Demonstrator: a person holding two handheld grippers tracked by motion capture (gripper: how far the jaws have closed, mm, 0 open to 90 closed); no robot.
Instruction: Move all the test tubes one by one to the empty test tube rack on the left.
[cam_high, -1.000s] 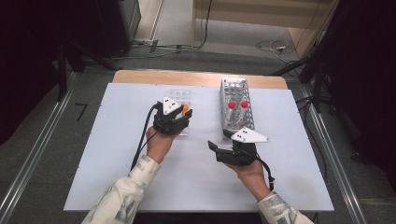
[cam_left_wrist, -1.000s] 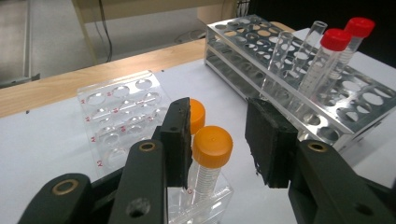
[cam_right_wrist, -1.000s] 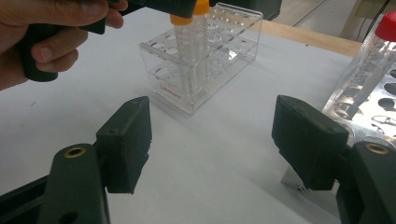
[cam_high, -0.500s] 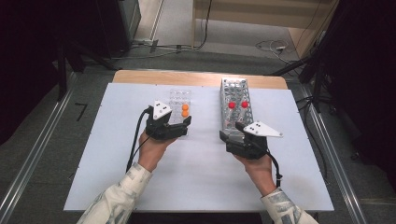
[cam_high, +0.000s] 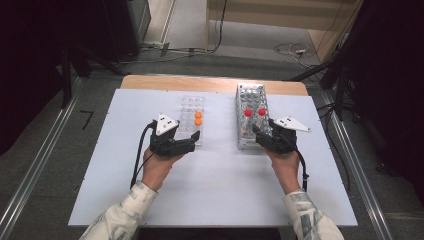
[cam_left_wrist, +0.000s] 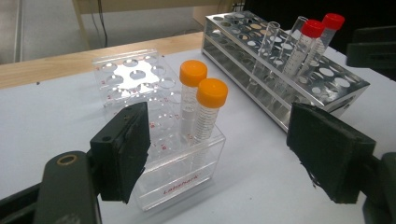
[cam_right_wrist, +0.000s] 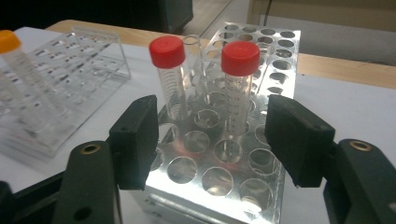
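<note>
Two orange-capped tubes are stood in the clear rack at centre frame, and two red-capped tubes in the metal rack right of it. Both the left gripper and the right gripper are held with jaws apart, empty; the right jaws have just been narrowing around a red-capped tube, not yet gripped.
</note>
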